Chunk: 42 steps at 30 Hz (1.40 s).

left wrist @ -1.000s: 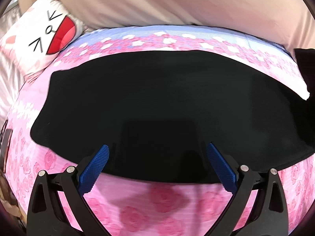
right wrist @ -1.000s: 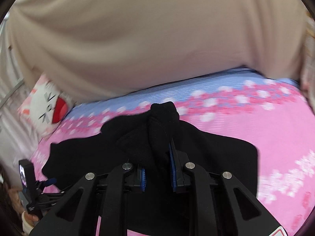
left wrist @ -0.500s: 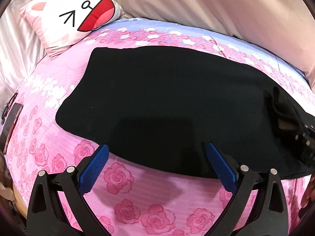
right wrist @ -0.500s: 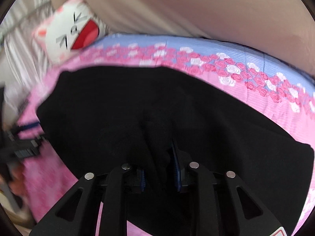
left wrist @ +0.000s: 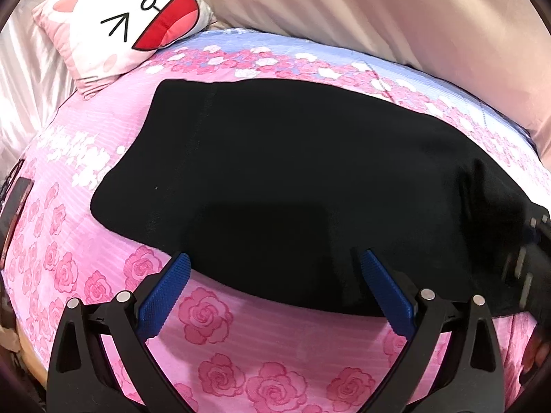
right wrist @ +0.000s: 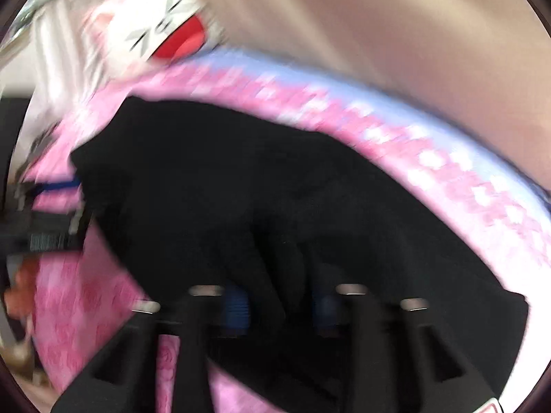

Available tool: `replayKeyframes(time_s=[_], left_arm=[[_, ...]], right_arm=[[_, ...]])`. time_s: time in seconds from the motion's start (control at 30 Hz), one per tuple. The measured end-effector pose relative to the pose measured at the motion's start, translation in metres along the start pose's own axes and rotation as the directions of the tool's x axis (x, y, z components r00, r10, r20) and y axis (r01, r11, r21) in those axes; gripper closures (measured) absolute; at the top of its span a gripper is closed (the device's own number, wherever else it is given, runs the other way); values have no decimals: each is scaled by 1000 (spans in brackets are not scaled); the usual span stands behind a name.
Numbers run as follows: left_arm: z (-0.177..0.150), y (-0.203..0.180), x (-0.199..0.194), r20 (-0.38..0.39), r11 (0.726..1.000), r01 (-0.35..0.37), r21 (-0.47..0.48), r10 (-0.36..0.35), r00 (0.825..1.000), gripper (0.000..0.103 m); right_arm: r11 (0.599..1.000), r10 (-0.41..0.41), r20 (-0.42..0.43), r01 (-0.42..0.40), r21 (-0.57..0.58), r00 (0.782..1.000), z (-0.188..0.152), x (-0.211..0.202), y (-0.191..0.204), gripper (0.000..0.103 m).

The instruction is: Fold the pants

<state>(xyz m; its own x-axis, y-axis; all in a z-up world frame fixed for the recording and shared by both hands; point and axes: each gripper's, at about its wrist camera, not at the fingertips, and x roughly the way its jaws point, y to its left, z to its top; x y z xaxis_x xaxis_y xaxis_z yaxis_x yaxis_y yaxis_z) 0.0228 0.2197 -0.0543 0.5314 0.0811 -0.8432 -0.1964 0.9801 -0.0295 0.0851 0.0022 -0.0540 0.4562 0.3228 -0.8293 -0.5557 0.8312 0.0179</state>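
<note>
Black pants (left wrist: pixel 282 172) lie spread flat on a pink rose-print bedsheet (left wrist: pixel 206 313). My left gripper (left wrist: pixel 275 282) is open and empty, its blue pads at the near edge of the pants. In the blurred right wrist view my right gripper (right wrist: pixel 279 306) holds a bunched fold of the black pants (right wrist: pixel 275 206) between its blue pads, which stand slightly apart. The right gripper also shows at the right edge of the left wrist view (left wrist: pixel 530 261), low on the pants. The left gripper shows at the left edge of the right wrist view (right wrist: pixel 51 213).
A white cat-face pillow (left wrist: pixel 127 24) lies at the far left corner of the bed. A beige curtain (left wrist: pixel 378 10) hangs behind the bed. A dark flat object (left wrist: pixel 13 206) sits at the bed's left edge.
The right gripper has carried the pants fold down and leftward over the spread pants; its pads now stand a little wider. The left gripper drew back slightly, staying open.
</note>
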Motion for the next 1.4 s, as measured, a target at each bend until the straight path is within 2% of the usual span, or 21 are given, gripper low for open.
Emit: replayKeyframes(time_s=[0.03,0.13,0.23,0.3,0.37,0.47,0.5,0.53,0.67,0.73,0.8,0.9,0.93,0.97,1.03,1.1,1.17,1.2,1.23,1.27,1.4], left_arm=[[0,2,0,-4,1000,-3,-3,3,1000,6],[-3,7,-2,9,1000,-12,-2,12,1000,6],[-2,11,3,-2,1000,-16,-11,16,1000,6],[0,16,7,-19,1000,-9,-30,8,1000,6],[0,24,8,-35,997,20,-68,-22,999,6],[-2,35,2,-26,996,15,-86,-17,999,6],[-3,40,0,-21,996,-2,-87,0,1000,6],[-4,44,0,-21,996,-13,-90,11,1000,6],[-4,53,0,-24,994,-18,-111,16,1000,6],[-3,53,3,-28,993,-10,-120,6,1000,5],[0,56,7,-36,991,12,-137,-17,999,6],[2,74,4,-24,975,63,-214,-70,997,6],[2,86,1,-13,964,77,-253,-83,996,5],[1,95,1,-10,957,83,-277,-89,996,5],[-1,114,5,-21,936,81,-342,-94,995,5],[1,121,7,-12,929,89,-359,-100,995,5],[4,117,7,-11,934,82,-347,-92,996,5],[5,113,9,-15,938,81,-338,-91,996,5],[6,110,10,-22,941,82,-329,-94,995,5],[8,106,11,-28,944,85,-318,-99,995,5],[12,85,-3,18,966,106,-235,-104,994,5]], right_arm=[[1000,28,-19,-28,0,999,-4,0,2,34],[994,110,65,-111,17,992,-16,-33,2,35],[992,97,129,-106,63,987,-13,-50,-10,31],[989,97,120,-109,103,988,-8,-41,-19,37],[985,95,78,-105,135,992,-7,-22,-25,65],[988,84,65,-92,125,994,-7,0,-22,72],[992,68,66,-75,106,995,-6,-1,-20,79],[991,74,71,-81,103,995,-3,-4,-18,94],[983,114,150,-133,123,982,5,-33,-13,93],[984,134,133,-148,100,982,4,-30,-7,86],[989,114,62,-119,88,992,-1,-3,-3,83],[975,157,99,-170,143,983,-13,-12,-12,79],[973,164,112,-180,144,980,-15,-19,-12,70],[978,146,142,-165,130,979,-20,-30,-12,50],[992,81,160,-95,82,984,-25,-36,-7,34],[1000,29,131,-30,8,991,-28,-27,3,35],[1000,14,95,-13,-14,995,-27,-10,9,57],[999,-27,96,29,-19,995,-28,-2,10,60],[999,-39,113,42,-26,993,-27,0,11,77],[998,-61,122,63,-16,991,-22,-2,10,85],[992,0,226,-29,125,974,1,-34,-11,86]])
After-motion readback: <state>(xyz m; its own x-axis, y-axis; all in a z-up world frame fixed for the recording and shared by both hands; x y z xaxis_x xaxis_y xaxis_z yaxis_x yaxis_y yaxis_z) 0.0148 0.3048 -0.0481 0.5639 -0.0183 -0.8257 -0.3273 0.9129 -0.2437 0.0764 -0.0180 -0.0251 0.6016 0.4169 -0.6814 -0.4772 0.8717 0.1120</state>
